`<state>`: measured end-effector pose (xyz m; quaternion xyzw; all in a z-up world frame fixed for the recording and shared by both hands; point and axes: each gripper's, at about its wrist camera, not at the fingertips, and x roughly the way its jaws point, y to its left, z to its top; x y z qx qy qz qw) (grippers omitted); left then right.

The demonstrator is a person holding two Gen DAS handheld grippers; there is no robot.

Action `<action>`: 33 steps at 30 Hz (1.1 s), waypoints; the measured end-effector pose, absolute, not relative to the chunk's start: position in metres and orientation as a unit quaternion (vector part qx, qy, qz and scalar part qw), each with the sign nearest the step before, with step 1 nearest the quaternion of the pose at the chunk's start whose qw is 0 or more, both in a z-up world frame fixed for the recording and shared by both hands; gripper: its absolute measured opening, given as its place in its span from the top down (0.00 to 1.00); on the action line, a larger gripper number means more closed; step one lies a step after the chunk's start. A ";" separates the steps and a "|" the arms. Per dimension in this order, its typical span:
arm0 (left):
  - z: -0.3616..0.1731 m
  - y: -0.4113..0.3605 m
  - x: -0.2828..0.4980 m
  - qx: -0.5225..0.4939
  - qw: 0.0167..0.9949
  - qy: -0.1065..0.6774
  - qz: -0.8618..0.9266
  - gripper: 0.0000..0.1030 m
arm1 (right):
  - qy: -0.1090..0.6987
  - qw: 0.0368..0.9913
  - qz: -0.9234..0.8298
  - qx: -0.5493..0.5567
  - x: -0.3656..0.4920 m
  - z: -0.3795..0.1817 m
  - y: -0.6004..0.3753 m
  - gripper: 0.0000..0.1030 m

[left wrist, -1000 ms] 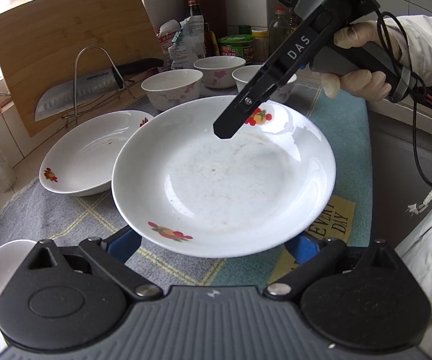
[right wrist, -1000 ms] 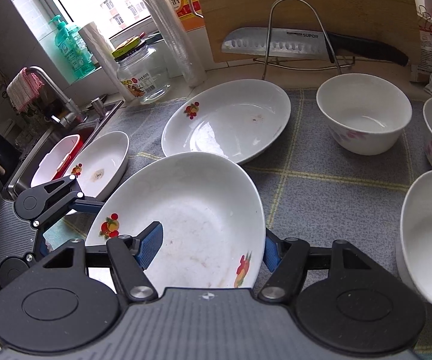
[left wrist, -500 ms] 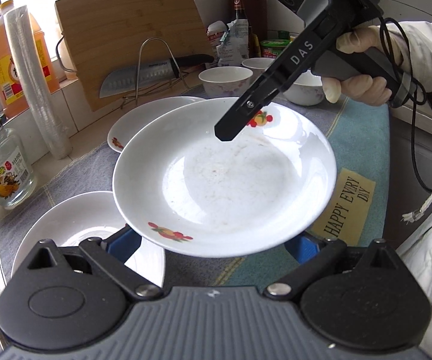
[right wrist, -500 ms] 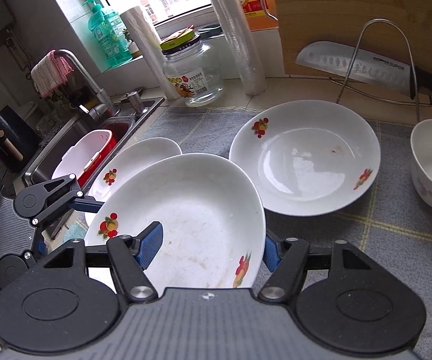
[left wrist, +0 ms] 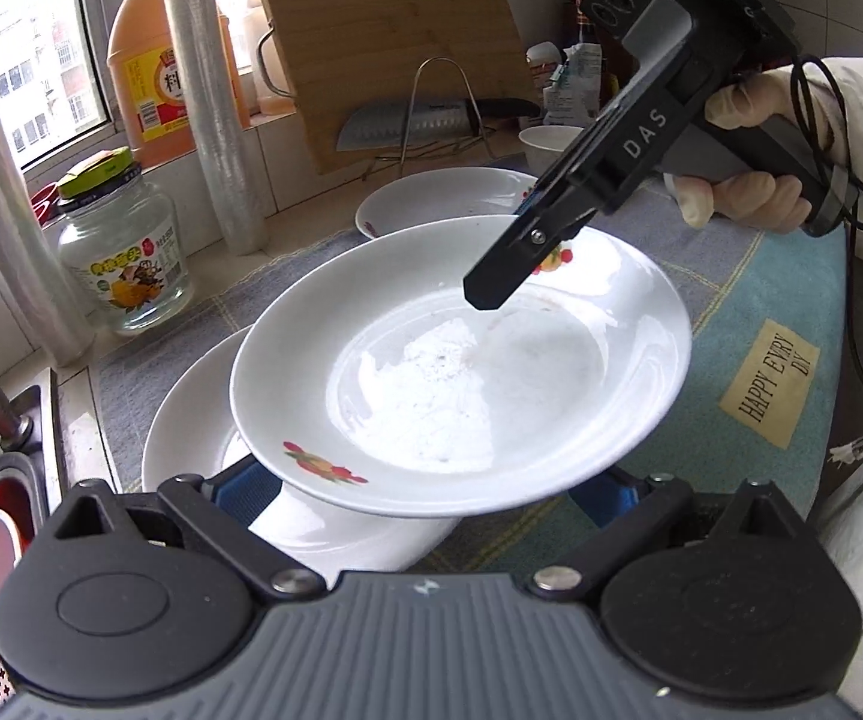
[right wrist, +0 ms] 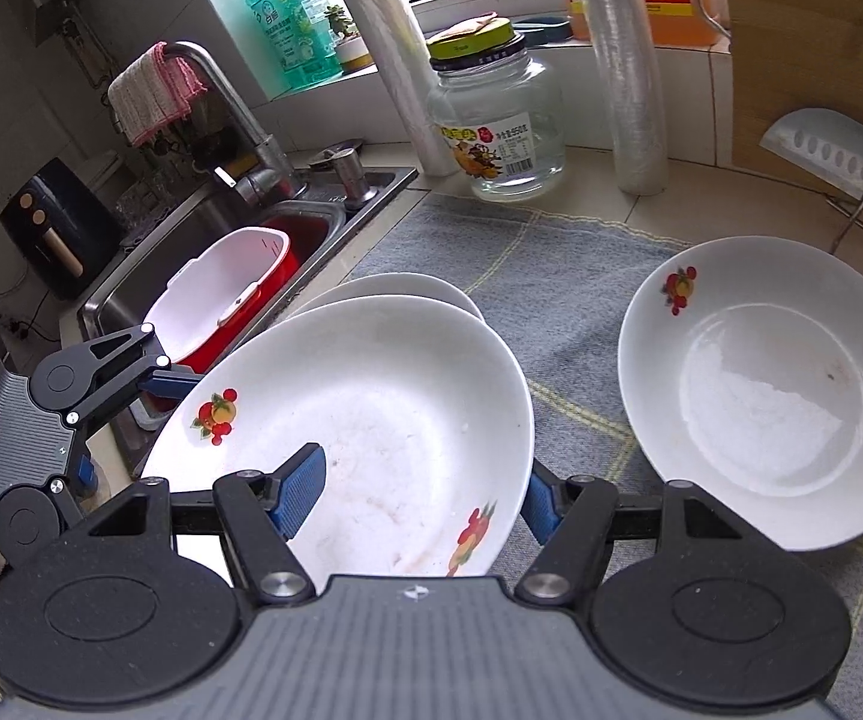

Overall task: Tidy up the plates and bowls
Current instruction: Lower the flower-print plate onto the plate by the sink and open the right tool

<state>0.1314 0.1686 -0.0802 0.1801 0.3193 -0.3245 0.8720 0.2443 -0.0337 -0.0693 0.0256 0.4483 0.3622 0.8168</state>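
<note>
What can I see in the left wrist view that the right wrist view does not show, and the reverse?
Only the left wrist view shows the gloved hand gripping the right hand-held gripper, and the "HAPPY" label.

Only the right wrist view shows the faucet, the sink and the green soap bottle.

Both show the held plate, the plate below it, a third plate and the glass jar.

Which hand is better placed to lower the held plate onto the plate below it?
Right, probably. The right gripper pinches the held plate at its rim, one finger inside, one outside. The left gripper only flanks the near rim, grip unclear. The lower plate lies just beneath.
</note>
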 end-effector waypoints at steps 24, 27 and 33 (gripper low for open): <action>-0.095 0.197 0.145 0.192 0.876 0.319 -0.307 0.03 | 0.468 0.804 0.367 -0.008 0.254 -0.082 -0.002 0.30; -0.094 0.196 0.149 0.185 0.877 0.317 -0.310 0.03 | 0.467 0.804 0.367 -0.007 0.254 -0.082 -0.001 0.30; -0.093 0.195 0.149 0.176 0.877 0.330 -0.303 0.01 | 0.458 0.813 0.359 -0.022 0.246 -0.081 0.003 0.10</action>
